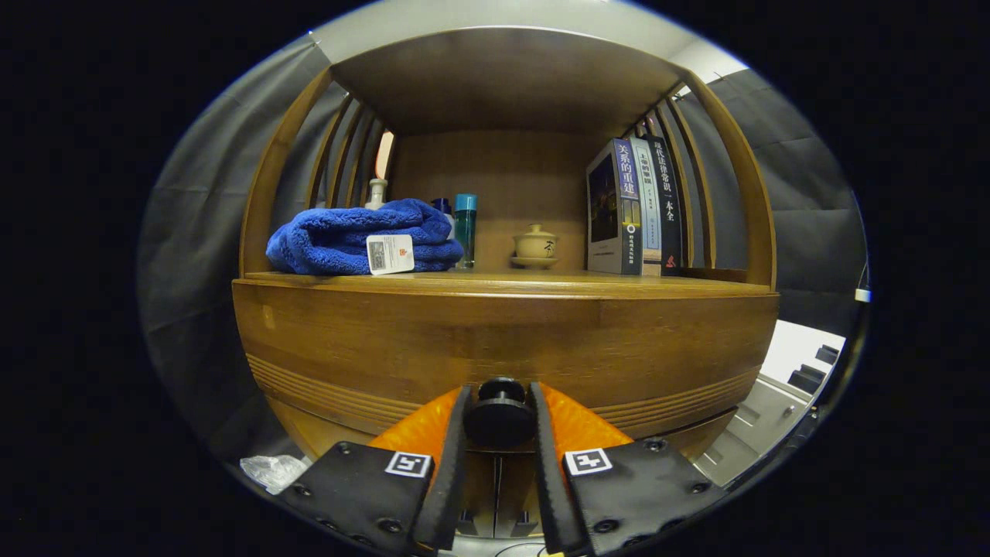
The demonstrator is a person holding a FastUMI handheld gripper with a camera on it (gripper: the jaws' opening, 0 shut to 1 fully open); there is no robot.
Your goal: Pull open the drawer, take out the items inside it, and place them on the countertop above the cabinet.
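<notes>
The drawer's black knob (pixel 499 414) was seen directly between the fingers of the gripper (pixel 499 433), which were closed in against its two sides. The drawer front (pixel 503 348) lay just beyond, shut, under the worktop (pixel 503 283), so a straight backward pull was judged needed.

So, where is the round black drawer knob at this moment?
In the gripper view, the round black drawer knob sits between the gripper's two fingers, low on the wooden drawer front, beneath the countertop.

Brown wooden drawer (pixel 503 340) with black knob (pixel 499 414), orange fingers (pixel 576 425) (black pads), blue towel (pixel 356 236).
</notes>
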